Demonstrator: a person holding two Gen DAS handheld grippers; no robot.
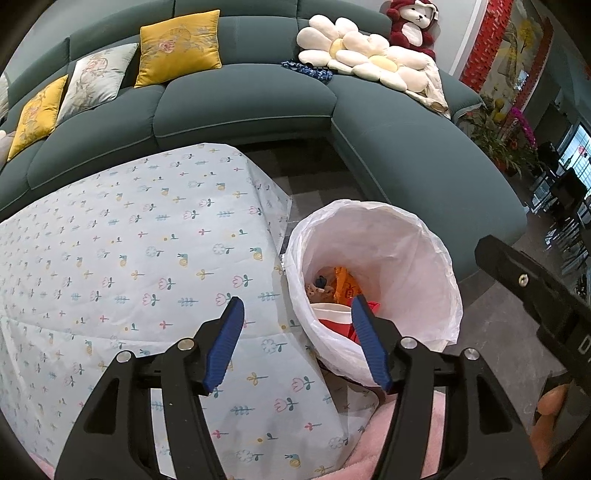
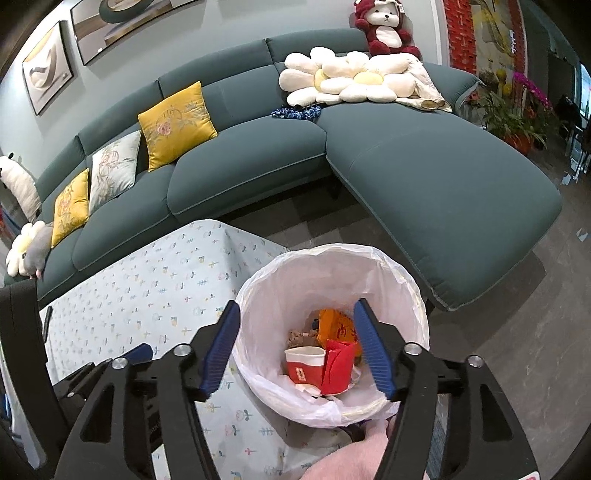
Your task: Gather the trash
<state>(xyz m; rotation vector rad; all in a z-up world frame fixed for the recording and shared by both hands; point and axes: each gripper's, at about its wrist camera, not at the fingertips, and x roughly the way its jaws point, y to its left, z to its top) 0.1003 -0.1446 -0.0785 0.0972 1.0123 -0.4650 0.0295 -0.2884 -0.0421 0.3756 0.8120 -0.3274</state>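
We count one bin (image 2: 332,266) holding one red cup (image 2: 304,365) and one red packet (image 2: 338,369). Both the left gripper (image 1: 295,343) and right gripper (image 2: 295,350) are spread, empty, beside the desk (image 1: 129,258).

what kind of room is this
Most likely a home living room. A long teal sectional sofa with yellow throw cushions and a plush bear fills the back, framed pictures hang on the wall, and a low table under a floral cloth stands beside a lined trash bin.
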